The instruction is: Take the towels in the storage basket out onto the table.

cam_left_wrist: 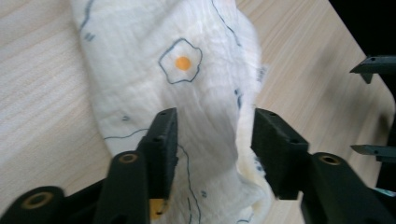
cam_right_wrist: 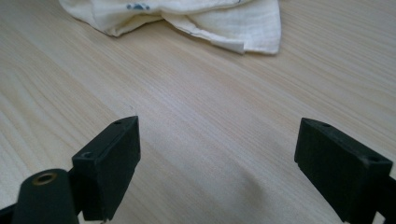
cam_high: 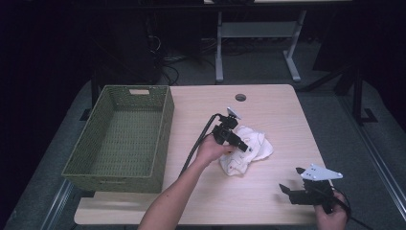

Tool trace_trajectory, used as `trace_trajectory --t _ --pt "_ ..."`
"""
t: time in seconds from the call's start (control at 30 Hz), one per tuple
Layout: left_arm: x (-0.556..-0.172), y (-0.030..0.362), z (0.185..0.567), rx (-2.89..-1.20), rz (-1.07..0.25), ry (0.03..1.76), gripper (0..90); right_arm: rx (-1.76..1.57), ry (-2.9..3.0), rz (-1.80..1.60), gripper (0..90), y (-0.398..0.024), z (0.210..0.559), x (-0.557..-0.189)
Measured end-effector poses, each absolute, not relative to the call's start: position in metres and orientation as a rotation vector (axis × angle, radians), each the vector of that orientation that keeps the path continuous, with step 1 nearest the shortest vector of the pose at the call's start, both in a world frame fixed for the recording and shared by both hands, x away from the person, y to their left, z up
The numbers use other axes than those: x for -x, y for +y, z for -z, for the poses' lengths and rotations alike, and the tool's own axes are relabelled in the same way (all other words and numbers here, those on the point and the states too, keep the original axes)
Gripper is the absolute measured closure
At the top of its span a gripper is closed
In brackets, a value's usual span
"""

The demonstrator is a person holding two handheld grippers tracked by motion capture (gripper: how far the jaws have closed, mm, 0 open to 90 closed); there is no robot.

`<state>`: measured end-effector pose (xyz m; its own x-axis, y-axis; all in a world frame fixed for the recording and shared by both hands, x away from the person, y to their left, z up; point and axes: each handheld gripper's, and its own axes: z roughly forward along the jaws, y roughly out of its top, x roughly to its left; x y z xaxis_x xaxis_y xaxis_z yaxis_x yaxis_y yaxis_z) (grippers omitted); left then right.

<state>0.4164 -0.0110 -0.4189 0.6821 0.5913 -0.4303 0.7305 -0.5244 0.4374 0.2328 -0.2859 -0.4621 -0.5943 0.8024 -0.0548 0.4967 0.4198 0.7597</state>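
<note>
My left tongs [cam_left_wrist: 212,135] stand half open around a raised fold of the cloth [cam_high: 246,148] at mid-bench [cam_high: 277,115]; it looks soft and light. My right tongs [cam_right_wrist: 219,163] are wide open, empty.

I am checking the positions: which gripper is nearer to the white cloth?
Left. The left gripper is over the white cloth, jaws open around a fold. The right gripper is apart, near the table's front edge.
</note>
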Motion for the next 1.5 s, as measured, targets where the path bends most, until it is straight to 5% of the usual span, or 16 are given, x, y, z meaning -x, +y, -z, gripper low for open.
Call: trace_trajectory --t 1.1,1.5 --pt "-0.382 0.041 0.391 -2.179 0.189 0.883 24.1 -1.133 2.243 -0.998 14.0 -0.291 0.461 -0.238" --pt "-0.357 0.061 0.389 -2.178 0.165 0.842 22.8 -1.146 2.24 -0.968 14.0 -0.294 0.463 -0.241"
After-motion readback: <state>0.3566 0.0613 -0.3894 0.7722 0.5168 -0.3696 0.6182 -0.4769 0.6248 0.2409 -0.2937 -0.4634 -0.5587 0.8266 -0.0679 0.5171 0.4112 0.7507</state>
